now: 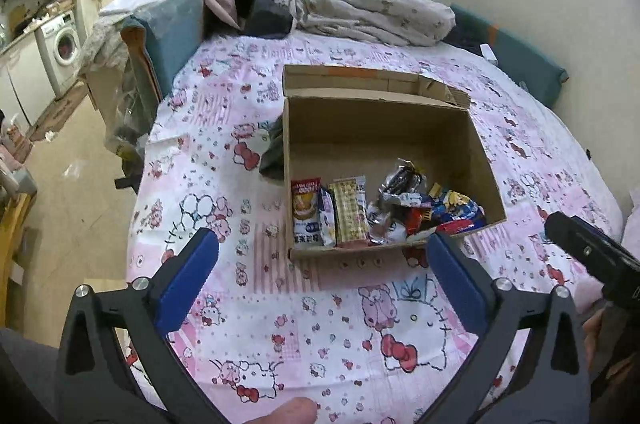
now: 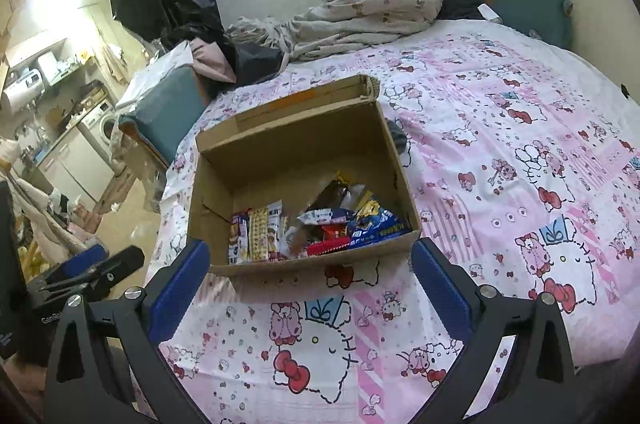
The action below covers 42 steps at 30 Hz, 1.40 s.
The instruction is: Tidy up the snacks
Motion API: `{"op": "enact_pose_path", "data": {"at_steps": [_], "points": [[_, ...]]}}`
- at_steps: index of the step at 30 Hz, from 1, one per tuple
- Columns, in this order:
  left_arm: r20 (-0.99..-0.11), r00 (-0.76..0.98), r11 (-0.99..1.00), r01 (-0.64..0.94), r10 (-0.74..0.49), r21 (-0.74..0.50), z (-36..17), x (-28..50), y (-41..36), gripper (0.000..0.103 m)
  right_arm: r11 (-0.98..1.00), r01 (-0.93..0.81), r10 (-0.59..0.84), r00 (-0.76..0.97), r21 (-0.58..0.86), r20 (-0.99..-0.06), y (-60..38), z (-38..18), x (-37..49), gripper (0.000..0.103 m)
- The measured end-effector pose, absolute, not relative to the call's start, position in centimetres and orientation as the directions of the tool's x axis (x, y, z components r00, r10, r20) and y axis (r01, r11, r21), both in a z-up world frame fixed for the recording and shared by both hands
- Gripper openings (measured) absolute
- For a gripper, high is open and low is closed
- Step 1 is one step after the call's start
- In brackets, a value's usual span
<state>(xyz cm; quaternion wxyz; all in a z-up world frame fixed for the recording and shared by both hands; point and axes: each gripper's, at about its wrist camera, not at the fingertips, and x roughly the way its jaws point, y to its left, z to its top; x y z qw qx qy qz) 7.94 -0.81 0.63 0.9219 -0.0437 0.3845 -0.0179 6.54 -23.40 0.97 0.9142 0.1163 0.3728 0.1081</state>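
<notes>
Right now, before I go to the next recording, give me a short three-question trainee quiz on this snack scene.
1. True or false: the cardboard box stands on a bare wooden table.
2. Where do the snacks lie in the box? A) along the near wall B) along the far wall C) spread evenly
3. What does the left tool hold, and the right tool?

Key
1. False: it stands on a pink cartoon bedsheet.
2. A
3. Nothing. Both are wide open and short of the box, with only bedsheet between their fingers.
</notes>
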Motion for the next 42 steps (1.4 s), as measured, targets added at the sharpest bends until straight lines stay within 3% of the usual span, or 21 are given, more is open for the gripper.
{"op": "enact_pose_path", "data": {"at_steps": [11,42], "points": [[-0.706,0.704,0.994,-0.012,-0.069,-0.109,0.3,8.1,-0.2,0.103,0.972,-0.144,0.233,0.709,0.186,-0.666,-21.1,0.2,6.7,0.103],[-0.709,0.701,0.994,-0.006,-0.072,-0.107,0.3,7.8,-0.5,0.103,0.97,-0.095,0.224,0.708,0.223,-0.67,-22.3,0.1,6.9,0.103]]}}
